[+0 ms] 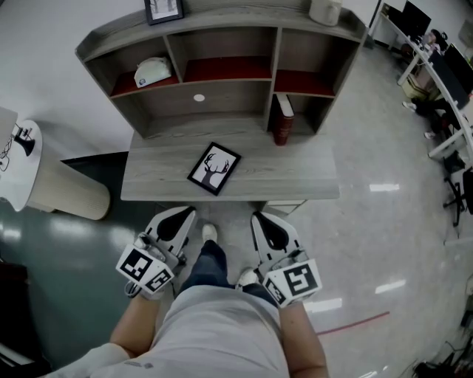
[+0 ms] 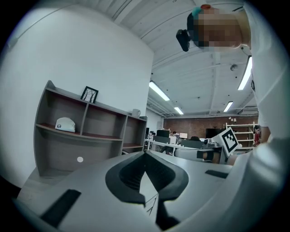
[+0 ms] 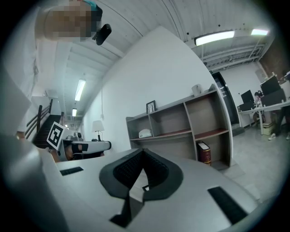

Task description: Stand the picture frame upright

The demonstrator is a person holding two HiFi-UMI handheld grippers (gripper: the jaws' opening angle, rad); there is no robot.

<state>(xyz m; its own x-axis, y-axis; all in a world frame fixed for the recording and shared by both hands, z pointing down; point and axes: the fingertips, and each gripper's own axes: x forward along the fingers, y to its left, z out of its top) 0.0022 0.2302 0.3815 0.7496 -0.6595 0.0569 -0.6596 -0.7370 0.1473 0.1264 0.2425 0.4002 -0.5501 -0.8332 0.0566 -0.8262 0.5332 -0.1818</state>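
The picture frame [image 1: 213, 167], black with a white mat and a deer silhouette, lies flat on the grey wooden desk [image 1: 295, 173], near the middle and turned at an angle. Both grippers hang below the desk's front edge, over the person's legs, and point toward the desk. My left gripper [image 1: 186, 214] is shut with nothing in it, a little left of the frame. My right gripper [image 1: 259, 218] is shut and empty as well, a little right of the frame. In the gripper views the closed jaws of the left gripper [image 2: 145, 156] and the right gripper [image 3: 144, 152] meet at their tips.
A hutch of shelves [image 1: 222, 44] stands at the back of the desk. It holds a white cap [image 1: 153, 71], a red book [image 1: 284, 118], a second small frame [image 1: 163, 10] standing on top, and a white jar [image 1: 325, 10]. A white side table [image 1: 15, 159] stands to the left.
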